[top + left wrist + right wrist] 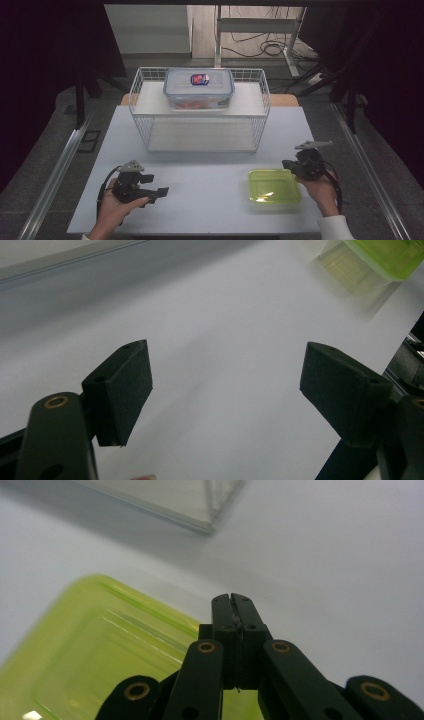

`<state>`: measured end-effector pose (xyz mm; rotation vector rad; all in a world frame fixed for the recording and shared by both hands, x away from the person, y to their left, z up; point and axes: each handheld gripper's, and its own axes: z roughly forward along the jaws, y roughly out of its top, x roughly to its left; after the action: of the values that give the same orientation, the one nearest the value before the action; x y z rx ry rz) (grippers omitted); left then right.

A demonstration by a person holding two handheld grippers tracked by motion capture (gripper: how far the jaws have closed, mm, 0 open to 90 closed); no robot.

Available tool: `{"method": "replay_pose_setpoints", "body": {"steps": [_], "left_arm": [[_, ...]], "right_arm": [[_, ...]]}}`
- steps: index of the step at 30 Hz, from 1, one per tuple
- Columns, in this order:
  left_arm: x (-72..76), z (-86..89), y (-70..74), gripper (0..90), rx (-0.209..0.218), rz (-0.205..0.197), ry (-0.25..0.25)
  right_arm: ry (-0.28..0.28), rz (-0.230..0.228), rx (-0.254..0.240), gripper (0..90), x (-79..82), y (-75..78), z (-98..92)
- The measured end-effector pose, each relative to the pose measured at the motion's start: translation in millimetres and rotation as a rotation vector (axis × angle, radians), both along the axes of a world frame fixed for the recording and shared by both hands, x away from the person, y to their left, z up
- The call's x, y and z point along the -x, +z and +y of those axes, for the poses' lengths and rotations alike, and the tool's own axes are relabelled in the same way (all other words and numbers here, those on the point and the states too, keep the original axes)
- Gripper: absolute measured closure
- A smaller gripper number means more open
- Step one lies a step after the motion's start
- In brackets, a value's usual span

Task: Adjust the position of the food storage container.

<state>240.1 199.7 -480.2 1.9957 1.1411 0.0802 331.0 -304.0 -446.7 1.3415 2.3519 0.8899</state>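
While closed, right claw (pixel 233 600) beside green lid (pixel 100 650), left claw (pixel 225 390) open

A white wire rack (pixel 200 112) stands far on the pale table (pixel 200 200); a clear lidded box (pixel 199 89) sits on its shelf. Cables (pixel 265 47) lie on the floor beyond.

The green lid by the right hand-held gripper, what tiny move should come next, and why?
Probably open the right hand-held gripper a little. Its jaws are pressed shut with nothing between them, right beside the green lid lying flat on the table, so it cannot take the lid's edge until they part. The left hand-held gripper is already open, far from the lid.
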Motion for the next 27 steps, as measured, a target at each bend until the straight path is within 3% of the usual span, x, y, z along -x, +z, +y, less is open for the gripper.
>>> {"method": "replay_pose_setpoints", "body": {"steps": [3,5,9,13,17,23,27], "left_arm": [[0.0,-0.8,-0.6,20.9,-0.002,0.0,-0.003],[-0.5,-1.6,-1.6,20.9,-0.006,0.003,-0.007],[-1.4,-3.4,-3.0,20.9,-0.008,0.007,-0.011],[-1.4,-2.7,-2.6,20.8,-0.003,0.008,-0.007],[-0.3,-1.6,-0.4,20.8,0.002,0.001,-0.006],[-0.8,-3.1,-1.6,20.8,0.001,0.003,-0.011],[-1.2,-3.5,-2.2,20.7,-0.003,0.004,-0.013]], "right_arm": [[-0.057,-0.008,0.001,88.8,6.3,-4.2,-19.8],[-0.109,-0.041,0.013,88.8,15.6,-8.9,-37.4],[-0.128,-0.026,0.018,88.8,21.8,-15.7,-45.0],[-0.135,-0.008,0.066,88.8,32.3,-26.4,-45.6],[-0.127,0.024,0.046,88.8,43.1,-30.5,-44.3],[-0.131,0.051,0.091,88.8,48.6,-33.6,-37.5],[-0.113,0.064,0.093,88.8,49.9,-34.5,-30.3]]}}
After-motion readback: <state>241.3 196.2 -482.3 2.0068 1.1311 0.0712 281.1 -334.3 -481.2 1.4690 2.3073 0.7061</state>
